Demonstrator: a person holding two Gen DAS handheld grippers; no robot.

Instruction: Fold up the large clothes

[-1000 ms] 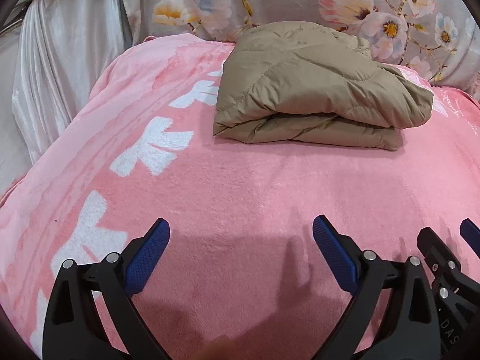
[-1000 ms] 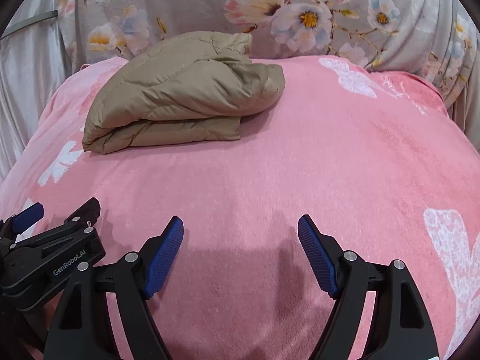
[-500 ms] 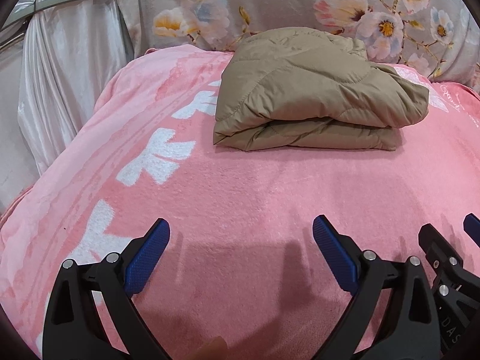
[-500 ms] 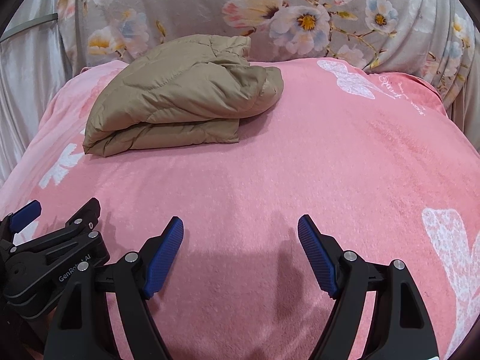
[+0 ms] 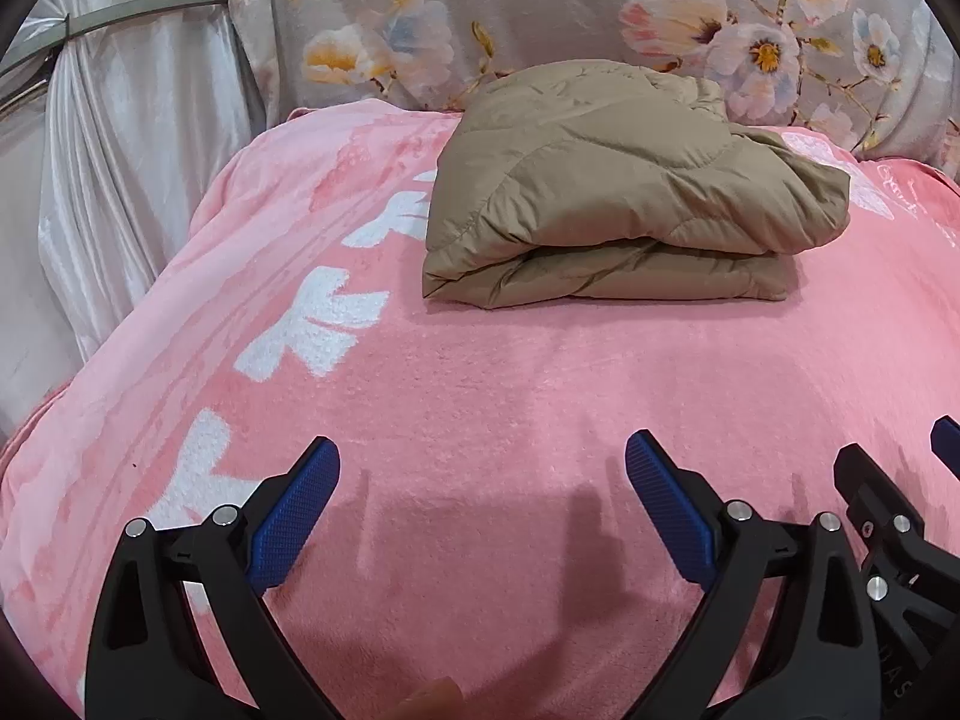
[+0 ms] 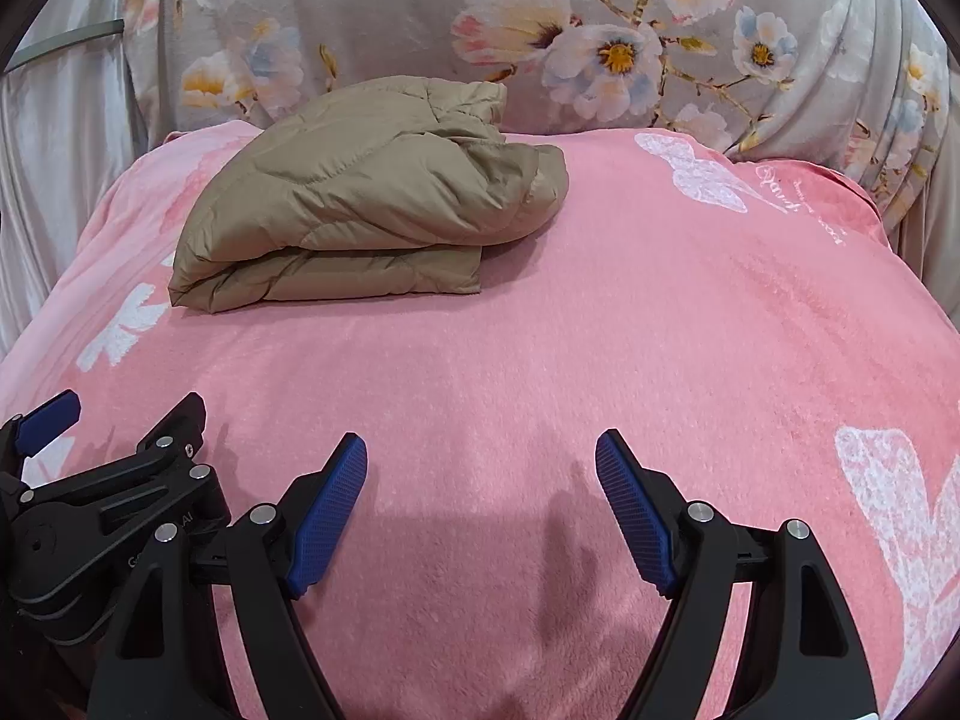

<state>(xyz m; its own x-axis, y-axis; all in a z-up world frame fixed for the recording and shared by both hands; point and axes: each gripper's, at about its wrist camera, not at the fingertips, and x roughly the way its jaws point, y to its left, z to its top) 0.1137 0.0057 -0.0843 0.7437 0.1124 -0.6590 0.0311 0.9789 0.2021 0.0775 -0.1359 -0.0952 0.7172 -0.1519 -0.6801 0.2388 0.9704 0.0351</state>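
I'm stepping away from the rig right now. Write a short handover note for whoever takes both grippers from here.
Left gripper: open, empty, over the bare pink blanket.
Right gripper: open, empty, beside the left, over the same blanket.
Tan puffer jacket: folded into a compact bundle, lying at the far side of the blanket next to the floral bedding, out of both grippers' grasp.
Done: the jacket looks fully folded; neither gripper touches it.
Left: no other garment is in view. Maybe tidy the bulging top layer at the bundle's right end.
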